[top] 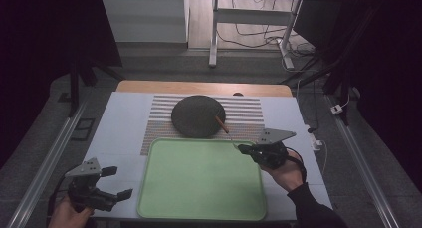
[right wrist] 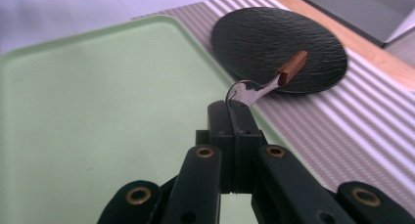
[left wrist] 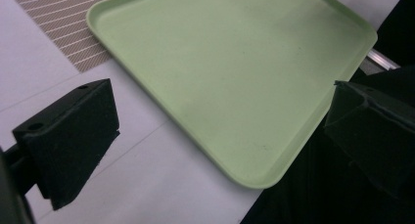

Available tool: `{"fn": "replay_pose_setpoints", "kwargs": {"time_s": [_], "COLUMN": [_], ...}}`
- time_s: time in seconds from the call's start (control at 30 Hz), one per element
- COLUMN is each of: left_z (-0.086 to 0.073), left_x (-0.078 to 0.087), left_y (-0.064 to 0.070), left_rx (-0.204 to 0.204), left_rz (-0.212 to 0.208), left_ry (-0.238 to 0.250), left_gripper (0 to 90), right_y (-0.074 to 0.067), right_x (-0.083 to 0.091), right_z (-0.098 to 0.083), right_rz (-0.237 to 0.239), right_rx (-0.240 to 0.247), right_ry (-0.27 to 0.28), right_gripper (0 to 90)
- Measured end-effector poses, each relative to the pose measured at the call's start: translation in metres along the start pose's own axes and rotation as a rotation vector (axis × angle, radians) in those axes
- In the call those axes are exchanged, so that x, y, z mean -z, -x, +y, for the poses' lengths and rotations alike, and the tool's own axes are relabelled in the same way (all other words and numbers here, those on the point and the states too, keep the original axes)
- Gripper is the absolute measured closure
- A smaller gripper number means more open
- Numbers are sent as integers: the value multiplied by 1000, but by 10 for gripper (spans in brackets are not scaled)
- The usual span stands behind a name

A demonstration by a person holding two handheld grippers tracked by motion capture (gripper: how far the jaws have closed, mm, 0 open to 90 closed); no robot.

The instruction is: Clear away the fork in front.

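Observation:
My right gripper [top: 242, 149] is shut on the metal end of a spoon [top: 222, 124] with a brown wooden handle. In the right gripper view the jaws [right wrist: 230, 109] pinch the spoon [right wrist: 264, 87], and its handle points away over the near edge of a dark round slate plate [right wrist: 274, 38]. The plate [top: 196, 116] rests on a striped placemat [top: 249, 111]. A light green tray [top: 199, 178] lies in front of it with nothing on it. My left gripper [top: 119, 181] stands open at the tray's near left corner. Nothing sits between its jaws [left wrist: 220, 101], beyond which the tray [left wrist: 235, 62] stretches.
The white table cover [top: 119, 133] runs around the tray and placemat [right wrist: 352, 131]. A wooden table edge [top: 199, 87] lies at the back. Behind it are table legs and cables on the floor. Metal rails [top: 45, 158] run along both sides of the table.

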State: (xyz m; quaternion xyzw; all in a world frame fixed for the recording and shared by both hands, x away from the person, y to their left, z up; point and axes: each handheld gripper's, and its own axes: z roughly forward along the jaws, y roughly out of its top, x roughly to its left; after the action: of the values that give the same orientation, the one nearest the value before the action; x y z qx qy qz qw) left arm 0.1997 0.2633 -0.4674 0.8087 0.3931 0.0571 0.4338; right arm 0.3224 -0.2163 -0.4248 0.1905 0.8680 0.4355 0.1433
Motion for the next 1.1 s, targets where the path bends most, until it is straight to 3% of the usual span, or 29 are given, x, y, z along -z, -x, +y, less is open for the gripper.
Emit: {"fn": "replay_pose_setpoints", "kwargs": {"time_s": [0.3,0.6,0.87,1.1], "left_z": [19,46,65,77], "left_x": [-23,-45,-65,-85], "left_y": [4,7,14,23], "left_rx": [-69,-145,-259,-376], "left_rz": [-45,-82,-122,-160], "left_ry": [-47,-79,-95,-144], "left_gripper": [0,0,0,0], "right_y": [-12,-27,-45,-59], "right_x": [16,22,19,13], "right_z": [-10,-12,-6,1], "right_rz": [124,244,352,454], "right_rx": [-41,-31,4,41], "right_ry": [57,74,71,59], "right_gripper": [900,900,900,900]}}
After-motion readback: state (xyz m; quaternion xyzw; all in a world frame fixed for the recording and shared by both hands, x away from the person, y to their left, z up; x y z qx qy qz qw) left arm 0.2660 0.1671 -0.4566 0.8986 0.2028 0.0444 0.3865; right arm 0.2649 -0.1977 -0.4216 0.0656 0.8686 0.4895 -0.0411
